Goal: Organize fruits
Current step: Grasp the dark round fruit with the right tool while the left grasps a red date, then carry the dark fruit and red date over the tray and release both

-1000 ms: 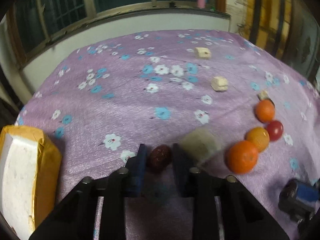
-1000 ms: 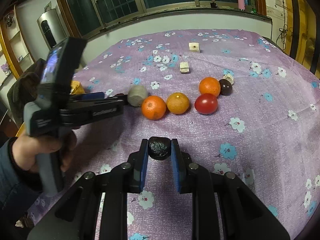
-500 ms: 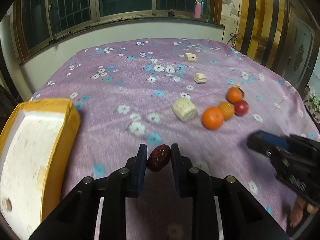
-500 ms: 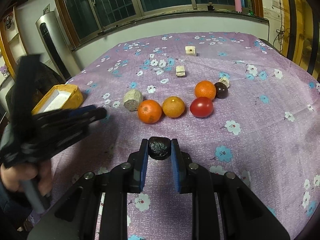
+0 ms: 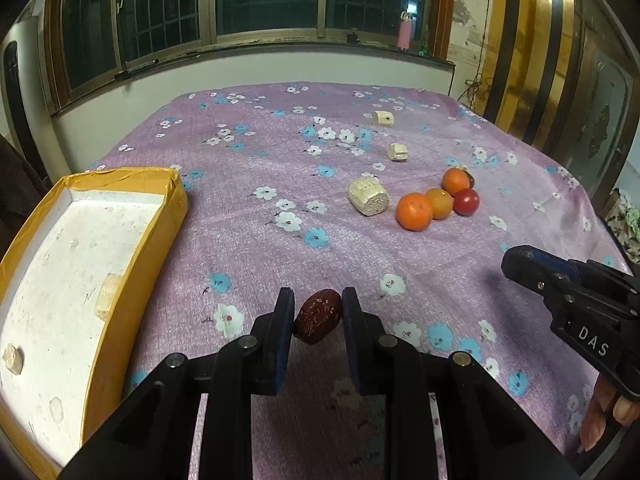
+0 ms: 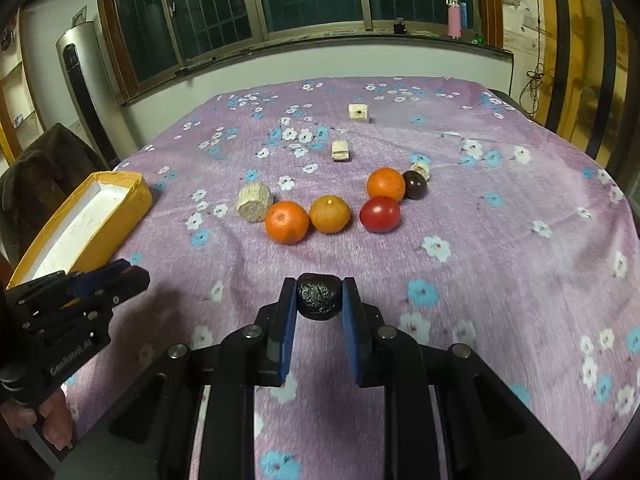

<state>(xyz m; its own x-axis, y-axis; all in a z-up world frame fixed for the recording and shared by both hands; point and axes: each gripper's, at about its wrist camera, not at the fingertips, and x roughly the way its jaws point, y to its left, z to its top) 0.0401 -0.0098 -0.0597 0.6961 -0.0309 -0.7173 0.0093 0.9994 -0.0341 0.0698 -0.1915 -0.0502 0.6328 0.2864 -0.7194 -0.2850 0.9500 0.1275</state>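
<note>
Right now the left tool (image 5: 318,320) is pinching a wrinkled red date (image 5: 319,315) between its blue pads, and the right tool (image 6: 319,300) is clamping a dark, crinkled round fruit (image 6: 319,297), possibly a dried plum, though the dim light is making that hard to tell. Both fruits are sitting near the pad tips and hanging above the purple flowered cloth (image 6: 500,240) on the counter, so a loosening grip or a sudden swing is likely to let either one slip and roll across the cloth. The yellow-sided tray (image 5: 160,216) is lying at the left, near the counter edge, and a careless approach is risking a knock against its wall. The two tools are working close together, each showing in the other's view, so crossing paths is a real hazard. Farther back, a row of oranges (image 6: 286,222), a red tomato-like fruit (image 6: 379,214) and pale cut chunks (image 6: 254,201) is leaving open cloth between it and the tools, while the tray's floor is offering room for a drop.
</note>
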